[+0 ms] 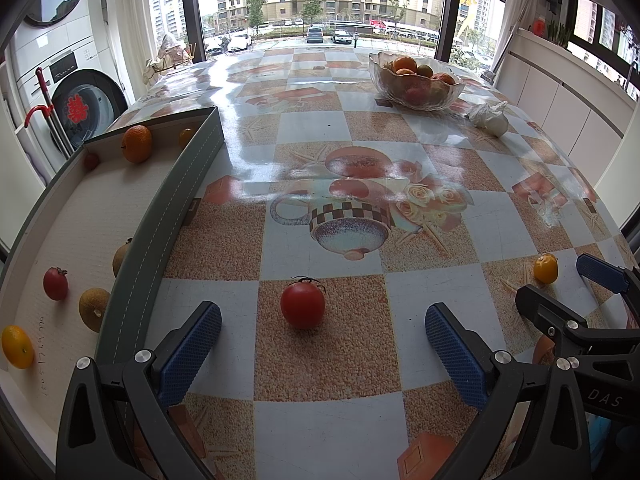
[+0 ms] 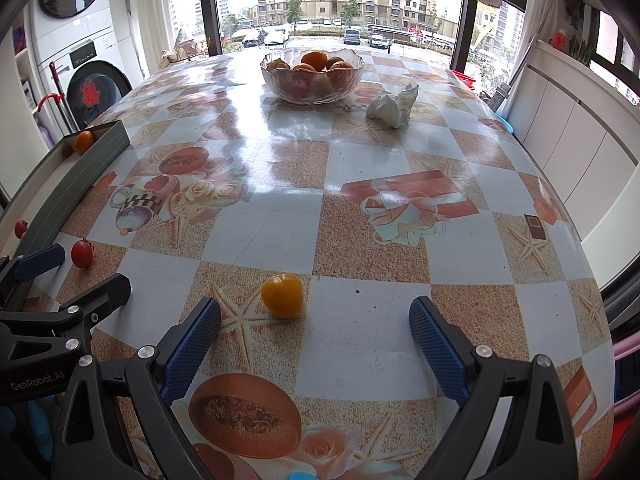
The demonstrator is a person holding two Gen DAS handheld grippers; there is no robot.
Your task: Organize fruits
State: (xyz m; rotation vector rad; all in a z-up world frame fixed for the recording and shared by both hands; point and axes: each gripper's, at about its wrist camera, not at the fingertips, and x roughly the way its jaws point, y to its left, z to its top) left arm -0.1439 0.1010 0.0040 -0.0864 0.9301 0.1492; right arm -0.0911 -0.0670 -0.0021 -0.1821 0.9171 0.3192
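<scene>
Hovering low over the desk (image 1: 420, 136) with both claws spread wide and gripping nothing; left claw (image 1: 323, 344) facing a red tomato (image 1: 302, 305) sitting on the checked cloth just ahead, in line with the gap between its blue pads (image 1: 192, 354) and touching neither; right claw (image 2: 315, 340) facing a yellow tomato (image 2: 282, 295) — lying nearer its left pad than its right, apart from both. Lying along the desk's left edge, a long grey-walled tray (image 1: 160, 232); holding an orange (image 1: 137, 143) at its far end, two brownish round fruits (image 1: 94, 309) against the near wall, a small red tomato (image 1: 55, 283) beside them and a yellow fruit (image 1: 17, 346) nearest the camera. Standing at the far side of the desk near the window, a glass bowl (image 2: 312, 76) piled with oranges and other fruit; resting just right of it, a crumpled white bag (image 2: 394, 106).
</scene>
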